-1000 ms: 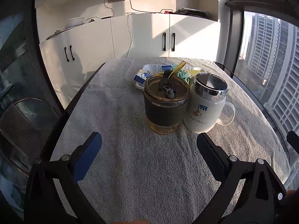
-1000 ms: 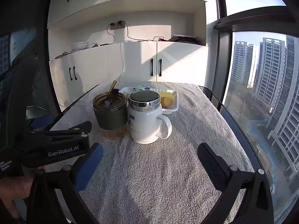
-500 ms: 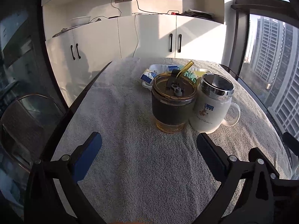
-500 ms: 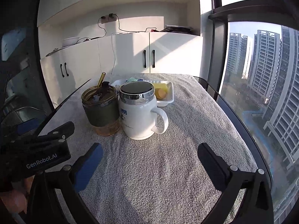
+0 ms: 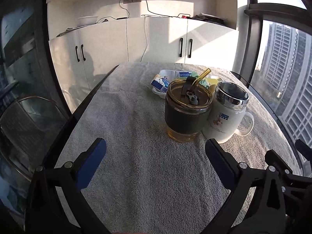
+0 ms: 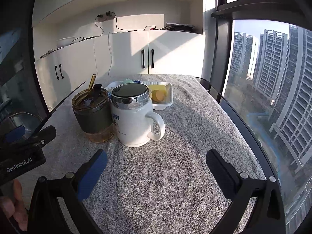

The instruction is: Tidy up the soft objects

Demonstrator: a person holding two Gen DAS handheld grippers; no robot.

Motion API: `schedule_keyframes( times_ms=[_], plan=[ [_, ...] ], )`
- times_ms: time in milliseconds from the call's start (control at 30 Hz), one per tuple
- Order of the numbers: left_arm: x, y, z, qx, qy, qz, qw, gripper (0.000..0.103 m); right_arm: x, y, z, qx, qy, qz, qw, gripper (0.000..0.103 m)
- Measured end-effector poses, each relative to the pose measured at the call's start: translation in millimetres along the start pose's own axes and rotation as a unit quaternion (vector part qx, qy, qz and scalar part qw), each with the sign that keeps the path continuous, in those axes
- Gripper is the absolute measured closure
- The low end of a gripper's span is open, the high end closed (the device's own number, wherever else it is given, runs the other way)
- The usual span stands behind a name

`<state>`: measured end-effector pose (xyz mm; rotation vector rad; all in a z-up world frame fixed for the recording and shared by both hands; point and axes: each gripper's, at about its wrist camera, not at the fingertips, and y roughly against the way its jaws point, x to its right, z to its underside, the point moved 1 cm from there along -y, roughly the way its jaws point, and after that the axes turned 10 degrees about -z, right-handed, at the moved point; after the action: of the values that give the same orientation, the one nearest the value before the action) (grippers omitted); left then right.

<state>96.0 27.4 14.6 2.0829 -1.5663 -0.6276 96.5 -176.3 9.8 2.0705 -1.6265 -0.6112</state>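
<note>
At the far end of the bench [image 6: 195, 136], behind the two drinking vessels, sits the white tray [image 6: 169, 99] that holds the soft things I am meant to sort. From what I can see nothing has been started: both of my tools are empty and hanging over bare grey towel, well short of the tray. My left gripper [image 5: 154, 156] has its jaws spread wide with nothing between them, and my right gripper [image 6: 156, 163] is the same, jaws wide apart over the towel.

In the right wrist view the tray shows a yellow sponge [image 6: 159, 88] with an orange rounded piece [image 6: 158, 96] lying against it, and a pale green bundle [image 6: 127, 81] peeking above the white mug [image 6: 134, 120]. From the left wrist view I also make out a small blue and white pack [image 5: 160, 82] resting on the tray's near-left rim, partly over the edge. The amber glass cup [image 5: 188, 113] with its straw stands touching the mug, and the pair block my straight line to the tray.

I judge the whole job is still ahead: every soft piece is in a loose heap, none set apart, and I will have to reach past or around the cups
</note>
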Motion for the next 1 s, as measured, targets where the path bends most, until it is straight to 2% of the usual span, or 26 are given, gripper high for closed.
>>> schedule_keyframes(
  times_ms=[1000],
  plan=[
    [2.3,1.1,0.8,-0.009,-0.002,0.011,0.9999,0.0,-11.0,-11.4,-0.8,-0.021,0.003,-0.003,1.0,0.0]
  ],
)
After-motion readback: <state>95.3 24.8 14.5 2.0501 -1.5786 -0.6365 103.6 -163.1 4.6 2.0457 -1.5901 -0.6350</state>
